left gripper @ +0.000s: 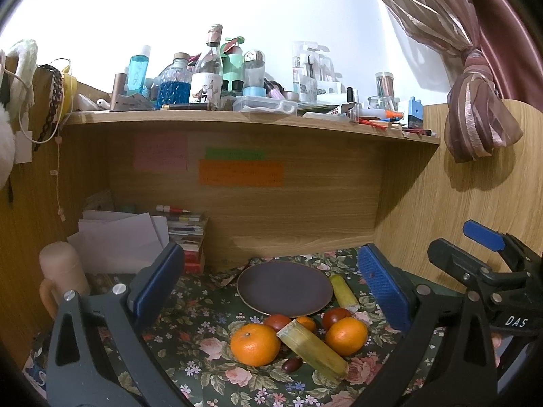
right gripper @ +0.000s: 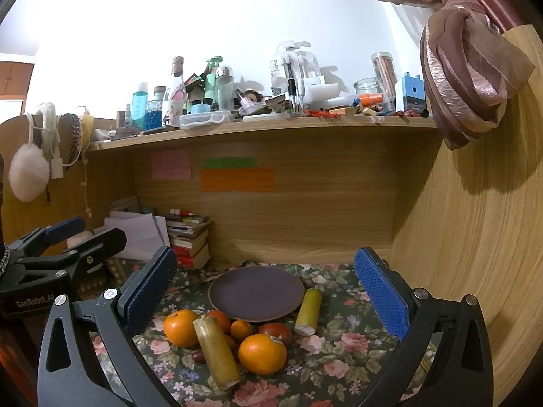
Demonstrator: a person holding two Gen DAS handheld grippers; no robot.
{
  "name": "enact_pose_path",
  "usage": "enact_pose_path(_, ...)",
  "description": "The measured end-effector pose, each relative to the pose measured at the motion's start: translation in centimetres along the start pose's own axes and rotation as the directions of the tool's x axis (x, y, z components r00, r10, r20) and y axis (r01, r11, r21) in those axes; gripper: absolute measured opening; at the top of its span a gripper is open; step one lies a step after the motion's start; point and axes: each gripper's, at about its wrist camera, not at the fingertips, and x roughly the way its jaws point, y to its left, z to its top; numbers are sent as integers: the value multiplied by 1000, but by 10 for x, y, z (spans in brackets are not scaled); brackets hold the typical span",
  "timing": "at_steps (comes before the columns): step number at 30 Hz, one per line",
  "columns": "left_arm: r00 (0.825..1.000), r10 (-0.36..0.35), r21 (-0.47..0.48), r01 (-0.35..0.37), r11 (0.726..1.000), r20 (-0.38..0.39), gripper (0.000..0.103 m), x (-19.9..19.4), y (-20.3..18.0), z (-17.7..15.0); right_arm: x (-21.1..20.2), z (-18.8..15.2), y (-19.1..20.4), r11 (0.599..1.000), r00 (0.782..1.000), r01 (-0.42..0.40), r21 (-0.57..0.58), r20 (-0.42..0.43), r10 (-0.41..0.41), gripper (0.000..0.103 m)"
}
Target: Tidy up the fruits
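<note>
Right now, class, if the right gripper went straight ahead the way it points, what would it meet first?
Probably the dark plate, which sits centred between the open fingers of the right gripper beyond the fruit pile; depth is unclear, so it might pass above it to the desk's back panel.

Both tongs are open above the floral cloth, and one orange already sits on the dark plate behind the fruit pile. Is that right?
Not quite. The dark plate holds nothing, as the right wrist view shows; both oranges lie on the floral cloth in front of it. The left tongs and right tongs are indeed open.

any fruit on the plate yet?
No, the plate is bare; the oranges and other fruit lie on the flowered cloth in front of it.
</note>
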Motion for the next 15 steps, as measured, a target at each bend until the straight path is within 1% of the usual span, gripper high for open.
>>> enact_pose_path(6,1000,-8,-9,8,1000,-10,103,3,2,0,2,-2,-1,1000,1000,-8,4,-8,8,103)
enact_pose_path(12,999,-24,-36,23,999,-33,103,12,7,-5,11,-6,-3,998,998,-39,41,-40,41,103)
enact_pose_path(15,999,-6,-33,5,999,-49,98,19,10,-10,17,-10,-8,998,998,-34,53,-60,37,98)
